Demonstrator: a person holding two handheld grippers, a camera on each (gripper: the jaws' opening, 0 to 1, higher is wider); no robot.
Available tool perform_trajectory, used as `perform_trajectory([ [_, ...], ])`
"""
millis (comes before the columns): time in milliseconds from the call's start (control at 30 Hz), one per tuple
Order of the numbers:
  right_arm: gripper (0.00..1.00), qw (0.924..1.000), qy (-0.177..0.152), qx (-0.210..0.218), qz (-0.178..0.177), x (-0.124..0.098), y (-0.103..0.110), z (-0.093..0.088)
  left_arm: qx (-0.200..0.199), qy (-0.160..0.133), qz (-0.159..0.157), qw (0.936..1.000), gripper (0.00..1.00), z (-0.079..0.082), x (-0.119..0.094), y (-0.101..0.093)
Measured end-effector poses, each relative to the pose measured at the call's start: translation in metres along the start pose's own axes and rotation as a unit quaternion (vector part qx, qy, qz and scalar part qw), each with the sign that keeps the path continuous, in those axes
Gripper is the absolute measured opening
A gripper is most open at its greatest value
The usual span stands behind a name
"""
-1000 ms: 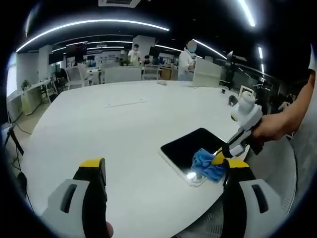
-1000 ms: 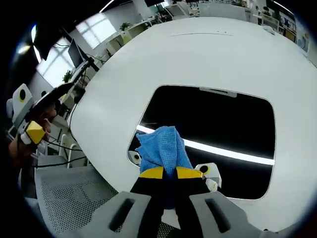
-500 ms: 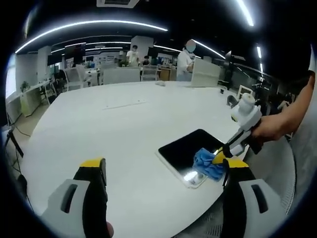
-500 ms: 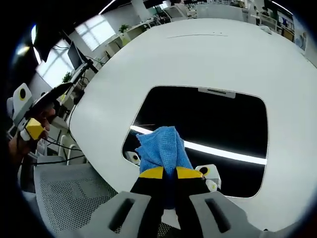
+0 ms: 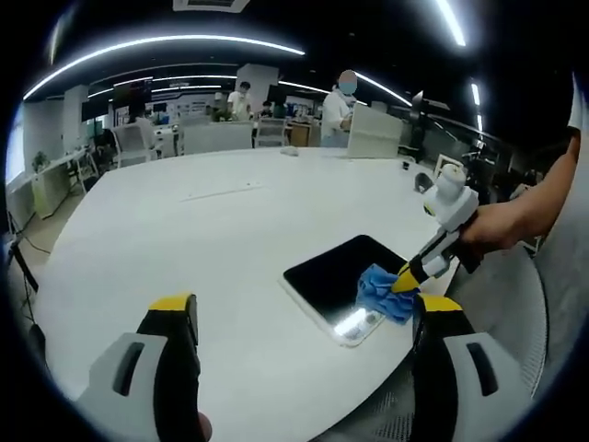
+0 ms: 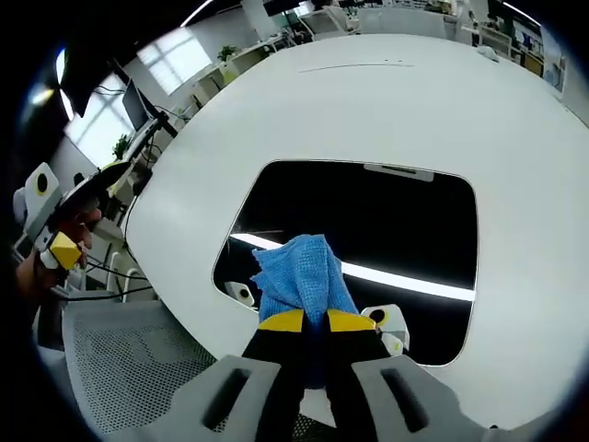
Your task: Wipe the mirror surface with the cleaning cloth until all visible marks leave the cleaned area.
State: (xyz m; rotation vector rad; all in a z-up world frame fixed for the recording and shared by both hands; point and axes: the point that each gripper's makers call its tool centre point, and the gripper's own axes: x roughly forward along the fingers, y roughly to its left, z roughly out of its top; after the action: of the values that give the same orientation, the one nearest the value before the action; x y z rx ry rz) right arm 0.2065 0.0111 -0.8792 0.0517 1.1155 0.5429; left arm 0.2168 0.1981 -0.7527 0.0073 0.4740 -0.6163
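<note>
White round table (image 6: 386,101) carries the whole setup; its surface spreads across the left gripper view, with office desks, chairs and a few people standing well beyond its far edge. Grey mesh chair seat (image 6: 138,354) sits below the near table edge in the right gripper view. Mirror (image 6: 368,230), a dark rounded rectangle, lies flat near that edge and reflects a bright ceiling light strip; in the left gripper view it shows as a dark slab (image 5: 336,276) toward the right side of the table. Blue cleaning cloth (image 6: 302,276) is bunched and pressed on the mirror's near edge, pinched between the closed yellow-tipped jaws of the right gripper (image 6: 307,320). From the left gripper view, the same cloth (image 5: 385,293) rests at the mirror's near right corner, with the right gripper held by a hand (image 5: 492,228). Left gripper (image 5: 299,308) hangs above the table, well apart from the mirror, jaws spread wide and holding nothing.
</note>
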Motion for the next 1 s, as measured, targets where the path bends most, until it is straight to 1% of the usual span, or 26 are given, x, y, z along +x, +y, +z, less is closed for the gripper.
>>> perform_trajectory([
  [167,0.02,1.0,0.002,-0.001,-0.001,0.0,0.001,0.0,-0.001,-0.001,0.003,1.0,0.96,0.0,0.0,0.003],
  [267,0.02,1.0,0.005,-0.001,0.001,0.0,0.001,0.0,-0.004,-0.002,0.004,1.0,0.95,0.0,-0.001,0.002],
  [367,0.02,0.9999,0.008,0.012,0.007,0.001,-0.001,0.001,-0.002,0.003,0.003,1.0,0.95,-0.002,-0.001,0.001],
  [500,0.02,0.9998,0.007,0.017,0.008,0.002,-0.001,0.003,-0.002,0.004,0.003,1.0,0.95,-0.002,-0.001,-0.001],
  [600,0.02,0.9997,0.005,0.022,0.009,0.002,-0.002,0.004,-0.001,0.007,0.003,1.0,0.95,-0.002,0.001,0.002],
  [700,0.02,0.9996,0.003,0.027,0.009,0.004,-0.003,0.007,0.0,0.005,0.003,1.0,0.95,0.002,0.001,0.004],
  [1000,0.02,0.9992,-0.008,0.039,0.001,0.01,-0.011,0.023,0.001,-0.004,0.008,1.0,0.95,0.013,-0.004,0.009],
])
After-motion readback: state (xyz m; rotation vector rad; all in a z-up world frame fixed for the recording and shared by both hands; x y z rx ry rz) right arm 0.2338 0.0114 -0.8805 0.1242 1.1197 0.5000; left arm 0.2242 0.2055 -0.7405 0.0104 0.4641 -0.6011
